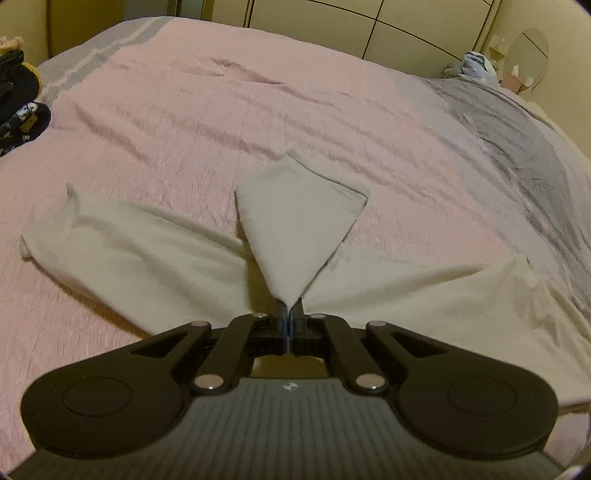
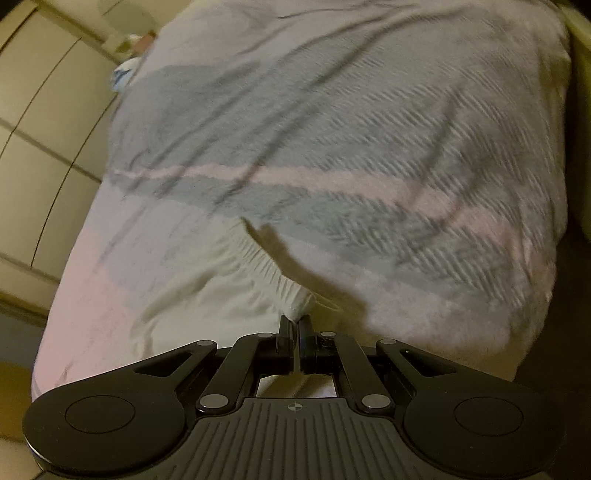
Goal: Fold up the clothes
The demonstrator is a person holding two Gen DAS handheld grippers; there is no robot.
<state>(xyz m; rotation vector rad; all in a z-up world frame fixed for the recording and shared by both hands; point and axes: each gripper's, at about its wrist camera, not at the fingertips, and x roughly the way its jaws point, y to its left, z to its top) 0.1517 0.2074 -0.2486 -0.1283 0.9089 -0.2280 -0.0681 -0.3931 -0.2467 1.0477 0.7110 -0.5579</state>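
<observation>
A pair of cream-white trousers (image 1: 140,251) lies spread on the pink and grey bedspread (image 1: 221,110). My left gripper (image 1: 289,310) is shut on a pant-leg end, which stands up as a lifted flap (image 1: 295,221) in front of the fingers. In the right wrist view my right gripper (image 2: 295,321) is shut on the elastic waistband (image 2: 266,266) of the same trousers (image 2: 192,295), at its near corner. The view is blurred by motion.
Dark patterned clothes (image 1: 18,110) lie at the bed's left edge. A blue and white soft toy (image 1: 478,64) sits at the far right corner. Cream wardrobe doors (image 1: 369,22) stand behind the bed. The bed's edge (image 2: 48,332) drops off at left.
</observation>
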